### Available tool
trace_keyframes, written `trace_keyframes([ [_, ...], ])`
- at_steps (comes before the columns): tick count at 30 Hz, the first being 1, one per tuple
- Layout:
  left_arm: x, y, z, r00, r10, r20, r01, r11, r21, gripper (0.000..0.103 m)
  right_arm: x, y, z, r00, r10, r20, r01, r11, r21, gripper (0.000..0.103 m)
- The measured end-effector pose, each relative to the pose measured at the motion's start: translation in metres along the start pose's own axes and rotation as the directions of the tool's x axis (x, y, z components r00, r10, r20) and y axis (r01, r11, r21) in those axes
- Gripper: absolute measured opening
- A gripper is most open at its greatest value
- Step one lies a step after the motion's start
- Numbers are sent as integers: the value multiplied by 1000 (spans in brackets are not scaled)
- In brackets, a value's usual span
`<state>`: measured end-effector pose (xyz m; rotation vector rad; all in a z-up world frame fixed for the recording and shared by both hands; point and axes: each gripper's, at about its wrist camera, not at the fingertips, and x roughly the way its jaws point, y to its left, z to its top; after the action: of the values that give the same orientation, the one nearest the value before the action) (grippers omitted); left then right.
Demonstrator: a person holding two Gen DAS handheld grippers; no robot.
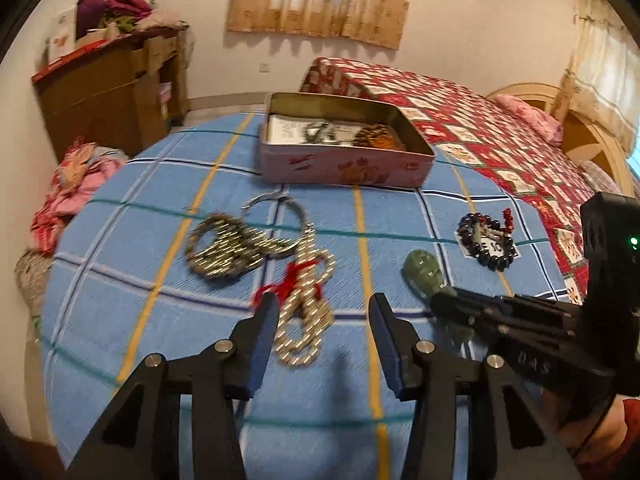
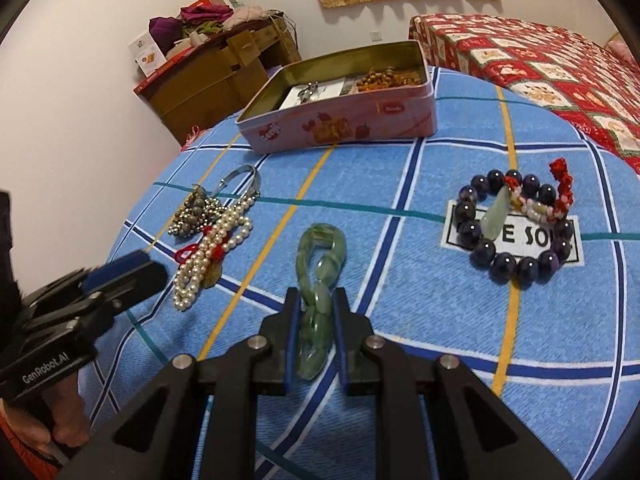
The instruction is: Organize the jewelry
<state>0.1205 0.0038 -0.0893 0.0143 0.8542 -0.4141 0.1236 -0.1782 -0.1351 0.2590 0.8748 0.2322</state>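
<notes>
While pearls [image 2: 208, 256] lie nearby, right claw [image 2: 316, 300] grips jade chain [image 2: 318, 276].

You're in a home bedroom: behind the blue checked blanket [image 1: 168, 184] lies a bed [image 1: 480, 128] with a red quilt, a curtain [image 1: 320, 0] above it, and cardboard boxes [image 1: 108, 88] to its left.

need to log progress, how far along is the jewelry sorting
Done: the pink tin box already holds amber-coloured beads and a silvery piece.
In hand: the right gripper is shut on the green jade chain.
Left: the white pearl necklace, the grey bead strand and the dark purple bead bracelet on the blue bedspread; the left gripper is open.
</notes>
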Motion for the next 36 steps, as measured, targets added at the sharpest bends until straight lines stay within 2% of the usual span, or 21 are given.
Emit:
trace_keyframes([
  [4,28,1,2,998,28,-60,-29,1000,-9,47,0,0,0,1000,0,-2,0,1000,0,18],
  [6,36,2,-1,996,30,-82,-32,999,-19,39,1,0,0,1000,4,-7,-4,1000,4,18],
  [8,34,4,-2,997,28,-78,-30,999,-23,12,2,-1,1,1000,12,-9,-12,1000,9,18],
  [9,33,8,-2,997,2,-74,-5,999,-43,12,3,-1,1,1000,15,-9,-15,1000,11,18],
  [12,24,11,-3,999,20,-40,-22,998,-53,12,3,-1,1,1000,18,-8,-18,1000,12,19],
  [13,16,12,-3,1000,-2,-14,1,998,-64,3,3,-2,1,1000,21,-8,-21,1000,14,19],
  [14,3,15,-2,998,-65,23,67,994,-86,0,3,-2,1,1000,24,-7,-24,1000,17,19],
  [15,-10,17,-1,991,-122,56,127,986,-105,0,3,-2,1,1000,25,-7,-25,1000,18,19],
  [17,-32,19,1,979,-171,112,184,976,-115,0,3,-2,1,1000,24,-7,-24,1000,16,19],
  [21,-45,21,2,987,-104,127,116,989,-94,0,3,-2,1,1000,20,-7,-20,1000,13,19],
  [26,-19,15,-5,994,-110,4,110,988,-110,0,2,-3,1,1000,14,-4,-14,1000,13,19],
  [30,1,7,-17,994,-73,-81,65,994,-92,0,2,-3,2,1000,14,-4,-14,1000,17,19],
  [33,7,1,-23,991,-71,-115,62,995,-83,0,2,-2,1,1000,15,-4,-15,1000,17,19],
  [36,9,-2,-24,991,-21,-130,15,999,-45,0,2,-2,1,1000,19,-5,-19,1000,20,19],
])
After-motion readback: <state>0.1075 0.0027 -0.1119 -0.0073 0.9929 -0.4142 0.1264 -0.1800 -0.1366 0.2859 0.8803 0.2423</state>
